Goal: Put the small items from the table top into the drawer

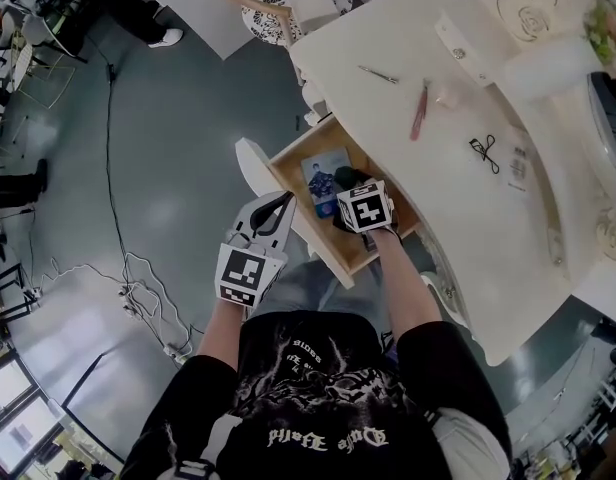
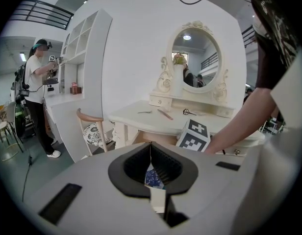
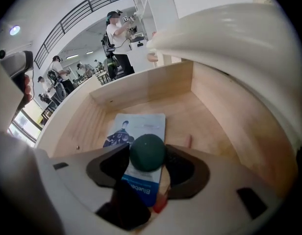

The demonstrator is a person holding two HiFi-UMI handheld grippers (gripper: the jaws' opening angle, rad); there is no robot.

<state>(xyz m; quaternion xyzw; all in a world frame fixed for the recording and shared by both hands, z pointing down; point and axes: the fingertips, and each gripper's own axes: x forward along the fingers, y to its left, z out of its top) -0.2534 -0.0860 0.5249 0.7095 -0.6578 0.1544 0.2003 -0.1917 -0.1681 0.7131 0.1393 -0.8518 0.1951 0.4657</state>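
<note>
R hand-held gripper (image 1: 350, 186) open round green ball (image 3: 147, 152) in drawer (image 3: 141, 89); L hand-held gripper (image 2: 151, 155) shut, empty; 3 items left on table (image 1: 468, 238) behind drawer: pink pen (image 1: 419, 111), metal tool (image 1: 377, 74), black looped item (image 1: 485, 154).

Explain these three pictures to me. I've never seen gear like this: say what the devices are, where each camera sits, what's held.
A person holds two hand-held clamps. The top-down picture comes from a head camera; the others ride on each clamp. The left gripper is shut and empty. The right gripper reaches into the open drawer, jaws open, a green ball between them over a booklet. On the white dressing table lie a pink stick, a small metal tool and a black looped tool.
</note>
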